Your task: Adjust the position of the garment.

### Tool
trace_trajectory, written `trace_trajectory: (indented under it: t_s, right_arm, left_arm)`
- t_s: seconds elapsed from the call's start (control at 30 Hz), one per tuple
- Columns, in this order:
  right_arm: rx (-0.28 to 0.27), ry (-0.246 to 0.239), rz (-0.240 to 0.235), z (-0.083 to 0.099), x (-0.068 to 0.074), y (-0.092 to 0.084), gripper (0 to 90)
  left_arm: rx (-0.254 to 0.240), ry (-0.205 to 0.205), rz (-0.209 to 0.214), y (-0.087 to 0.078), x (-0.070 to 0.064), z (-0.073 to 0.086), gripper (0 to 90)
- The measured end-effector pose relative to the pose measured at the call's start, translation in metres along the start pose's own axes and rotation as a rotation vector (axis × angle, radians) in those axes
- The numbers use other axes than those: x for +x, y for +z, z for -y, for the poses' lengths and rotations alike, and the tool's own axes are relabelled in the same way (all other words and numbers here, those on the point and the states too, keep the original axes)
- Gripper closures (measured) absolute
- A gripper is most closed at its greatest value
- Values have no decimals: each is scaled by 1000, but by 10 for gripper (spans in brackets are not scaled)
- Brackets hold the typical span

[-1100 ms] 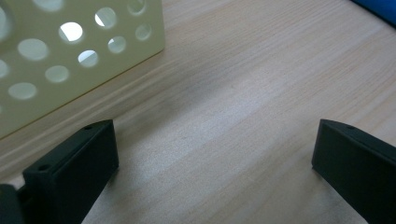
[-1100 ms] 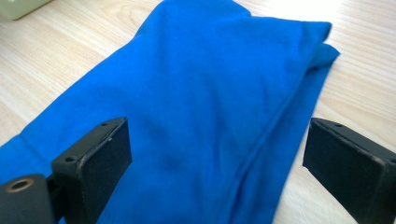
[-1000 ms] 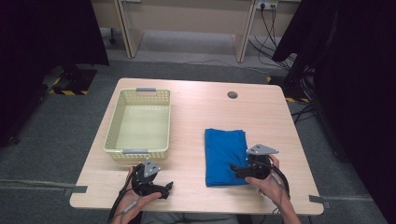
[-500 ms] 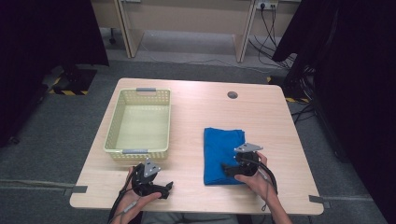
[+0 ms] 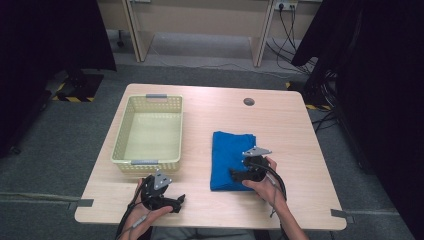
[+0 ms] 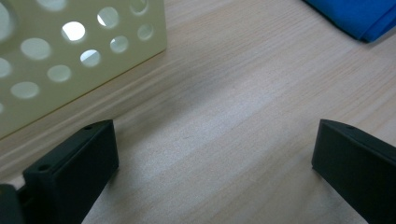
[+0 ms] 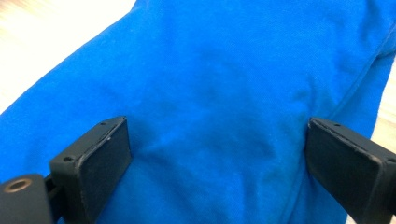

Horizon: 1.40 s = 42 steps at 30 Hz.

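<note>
Right tool [image 5: 235, 173], jaws spread, covers part of the folded blue cloth [image 5: 227, 150]. Left tool [image 5: 179, 202], jaws spread, sits on bare counter [image 5: 280, 125] near the front edge, beside the yellow basket [image 5: 121, 145].

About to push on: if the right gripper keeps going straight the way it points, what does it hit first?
The folded blue cloth. The right gripper is open, its fingers spread over the fabric, nothing between them and it. Whether they already touch it is unclear.

Blue cloth [image 5: 227, 157], pale yellow perforated basket [image 5: 148, 132], light wood-grain table [image 5: 280, 125].
</note>
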State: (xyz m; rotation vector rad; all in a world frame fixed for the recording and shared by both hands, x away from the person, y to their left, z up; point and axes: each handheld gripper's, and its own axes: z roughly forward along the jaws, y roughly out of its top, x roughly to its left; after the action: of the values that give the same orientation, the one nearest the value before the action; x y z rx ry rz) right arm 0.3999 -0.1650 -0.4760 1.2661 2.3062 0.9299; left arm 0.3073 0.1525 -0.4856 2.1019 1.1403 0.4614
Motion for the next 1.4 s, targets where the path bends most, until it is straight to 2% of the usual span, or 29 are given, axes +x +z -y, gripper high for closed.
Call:
trace_trajectory:
  t_s: [0.2, 0.37, 0.67, 0.9, 1.3, 1.4]
  right_arm:
    - [0, -6, -7, -3, 1, 1, 82]
    - [-38, 2, -26, -2, -3, -12, 78]
    - [-46, -8, -66, 7, -1, -27, 73]
    - [-39, -2, -54, 17, -9, -34, 72]
    - [-45, 0, -48, 32, -14, -47, 72]
    - [-42, -3, -59, 37, -12, -50, 72]
  left_arm:
    - [0, 0, 0, 0, 0, 0, 0]
    - [0, -1, -1, 0, 0, 0, 0]
    - [0, -1, -1, 0, 0, 0, 0]
    - [0, -1, -1, 0, 0, 0, 0]
    - [0, -1, -1, 0, 0, 0, 0]
    - [0, -1, -1, 0, 0, 0, 0]
